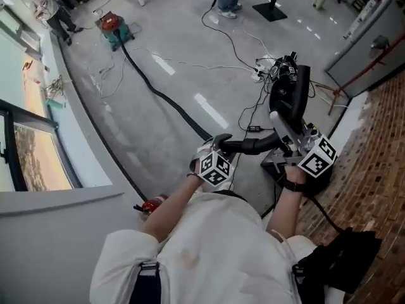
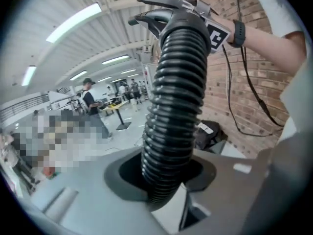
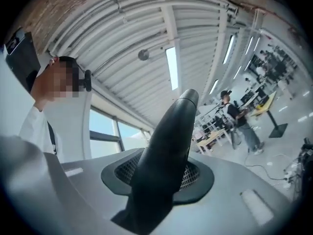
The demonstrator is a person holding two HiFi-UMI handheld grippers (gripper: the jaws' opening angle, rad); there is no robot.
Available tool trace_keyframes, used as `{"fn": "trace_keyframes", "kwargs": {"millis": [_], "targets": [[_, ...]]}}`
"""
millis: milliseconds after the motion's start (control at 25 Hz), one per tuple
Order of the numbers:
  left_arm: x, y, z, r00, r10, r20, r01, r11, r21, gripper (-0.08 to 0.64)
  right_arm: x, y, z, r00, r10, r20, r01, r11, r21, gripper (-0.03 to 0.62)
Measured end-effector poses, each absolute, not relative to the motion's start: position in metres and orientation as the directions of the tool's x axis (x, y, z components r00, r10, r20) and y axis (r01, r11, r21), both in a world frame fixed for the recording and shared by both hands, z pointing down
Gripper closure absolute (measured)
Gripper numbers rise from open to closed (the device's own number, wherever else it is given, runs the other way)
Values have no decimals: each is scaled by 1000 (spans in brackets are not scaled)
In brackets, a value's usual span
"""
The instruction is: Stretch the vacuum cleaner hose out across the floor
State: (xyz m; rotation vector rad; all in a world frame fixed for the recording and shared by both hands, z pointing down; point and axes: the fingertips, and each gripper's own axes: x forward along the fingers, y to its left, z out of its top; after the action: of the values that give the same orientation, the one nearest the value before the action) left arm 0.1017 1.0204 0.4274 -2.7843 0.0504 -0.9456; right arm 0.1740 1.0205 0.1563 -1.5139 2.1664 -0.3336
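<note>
Markers of black and white squares cover the cube (image 1: 215, 168) on the left gripper (image 2: 164, 182) and the cube (image 1: 318, 157) on the right gripper (image 3: 156, 180); any other print is too small to read. The hose (image 2: 175, 97) is black, deeply ribbed plastic, a stack of glossy rings. The left gripper's grey jaws close on it from both sides, with their dark pads pressed into the ribs. From there the hose drops to the polished grey concrete floor (image 1: 158, 132) and runs in a long diagonal line to the vacuum cleaner (image 1: 115, 30), a small canister with a red top and a teal body, well apart from the person. At the held end the ribbing gives way to a curved rigid grip and then a nozzle (image 3: 168, 141) of smooth matt black plastic, rounded and tapering. The right gripper's jaws clamp it, and a fine mesh pad shows at either side of it. Both grippers are raised in front of the person's white shirt (image 1: 209, 246), and a black band (image 1: 291, 184) circles the right wrist. Thin white and black cables (image 1: 250, 59) lie tangled on the floor. A rough red brick wall (image 1: 380, 170) stands at the right, and a white ribbed ceiling (image 3: 146, 43) with strip lamps spans overhead.
</note>
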Motion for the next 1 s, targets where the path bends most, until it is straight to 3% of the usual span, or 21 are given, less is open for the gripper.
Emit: {"fn": "trace_keyframes", "kwargs": {"millis": [200, 560, 1000], "targets": [[-13, 976, 435, 788, -213, 577, -174, -977, -123, 400, 31, 948, 156, -491, -857, -159, -767, 511, -387, 423], [-99, 972, 439, 755, -382, 533, -418, -906, -57, 399, -89, 927, 161, -696, -715, -61, -664, 674, -325, 414], [-129, 968, 397, 742, -577, 342, -613, -790, -4, 371, -106, 933, 134, -771, -628, -107, -572, 756, -317, 408]]}}
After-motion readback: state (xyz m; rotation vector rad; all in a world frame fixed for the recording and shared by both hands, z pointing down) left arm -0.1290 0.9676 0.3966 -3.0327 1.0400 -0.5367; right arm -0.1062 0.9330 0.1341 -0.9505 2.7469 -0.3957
